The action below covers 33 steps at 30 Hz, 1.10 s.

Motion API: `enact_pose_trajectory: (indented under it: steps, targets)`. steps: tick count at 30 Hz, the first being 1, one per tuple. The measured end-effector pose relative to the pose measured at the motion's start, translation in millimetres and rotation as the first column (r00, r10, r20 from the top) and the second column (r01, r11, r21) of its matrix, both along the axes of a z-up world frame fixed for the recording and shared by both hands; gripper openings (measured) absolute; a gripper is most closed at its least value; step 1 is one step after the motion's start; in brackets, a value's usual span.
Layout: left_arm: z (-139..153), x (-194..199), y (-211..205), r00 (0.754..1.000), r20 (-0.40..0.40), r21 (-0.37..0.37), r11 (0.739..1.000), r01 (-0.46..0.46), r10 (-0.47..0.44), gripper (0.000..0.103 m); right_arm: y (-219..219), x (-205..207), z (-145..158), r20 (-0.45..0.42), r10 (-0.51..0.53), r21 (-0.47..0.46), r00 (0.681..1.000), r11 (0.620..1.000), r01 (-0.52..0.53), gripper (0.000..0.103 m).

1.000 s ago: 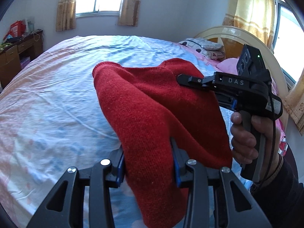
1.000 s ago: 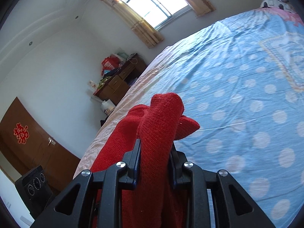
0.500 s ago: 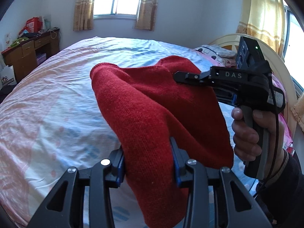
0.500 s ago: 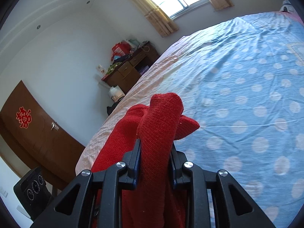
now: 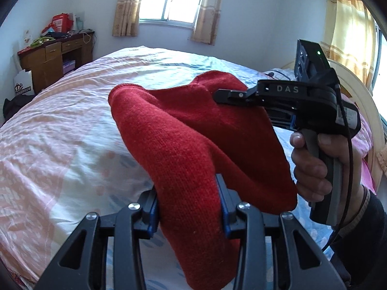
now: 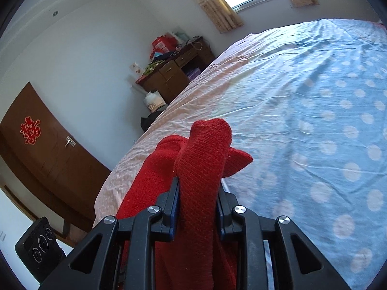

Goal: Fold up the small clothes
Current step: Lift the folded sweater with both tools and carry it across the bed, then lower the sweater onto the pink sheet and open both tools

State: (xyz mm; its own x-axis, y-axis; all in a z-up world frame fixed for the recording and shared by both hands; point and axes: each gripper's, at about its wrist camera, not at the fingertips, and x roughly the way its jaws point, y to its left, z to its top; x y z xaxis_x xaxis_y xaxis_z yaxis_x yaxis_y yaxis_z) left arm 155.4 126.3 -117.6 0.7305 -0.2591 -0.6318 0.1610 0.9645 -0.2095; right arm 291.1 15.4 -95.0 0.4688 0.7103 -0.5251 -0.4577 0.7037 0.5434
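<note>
We hold the red knit (image 5: pixel 193 145) off the bed (image 5: pixel 60 133) between both grippers, so it hangs free rather than lying flat. The left gripper (image 5: pixel 188 203) is clamped on a thick bunch of the knit, which rises ahead of its fingers and drapes below them. The right gripper (image 5: pixel 223 94), seen ahead and to the right of the left one, pinches the far top edge; in its own view, the right gripper (image 6: pixel 197 198) has its jaws pressed on a rolled fold of knit that stands up between them. The hand (image 5: pixel 314 166) grips that tool's handle beside the hanging cloth.

We judge the two holds sit on opposite ends of the garment so it can be stretched and carried over the bed before being laid down for folding. No fold has been made on the bed yet, as far as we can tell. The bunched grips suggest the cloth will need spreading once it lands, or the layers may stay twisted.
</note>
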Motion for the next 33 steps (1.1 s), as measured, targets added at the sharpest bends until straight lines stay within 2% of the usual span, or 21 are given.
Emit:
enact_pose_trajectory:
  steps: [11, 21, 26, 30, 33]
  targets:
    - [-22, -1, 15, 0.998, -0.048, 0.0, 0.999, -0.046, 0.046, 0.041, 45, 24, -25, -0.06, 0.053, -0.074, 0.997, 0.996, -0.057, 0.026]
    - [-39, -11, 26, 0.996, -0.058, -0.035, 0.997, -0.071, 0.069, 0.043, 41, 38, -47, -0.11, 0.006, -0.085, 0.994, 0.996, -0.016, 0.026]
    - [-40, -19, 26, 0.995, -0.06, -0.055, 0.995, -0.081, 0.078, 0.047, 40, 40, -54, -0.118, -0.007, -0.091, 0.993, 0.996, -0.003, 0.027]
    - [-39, -16, 28, 0.992, -0.075, -0.045, 0.994, -0.101, 0.097, 0.054, 43, 39, -54, -0.105, -0.012, -0.113, 0.994, 0.994, 0.0, 0.028]
    - [-32, -24, 24, 0.992, -0.077, -0.031, 0.995, -0.099, 0.096, 0.055, 43, 40, -54, -0.105, -0.017, -0.114, 0.994, 0.994, 0.005, 0.03]
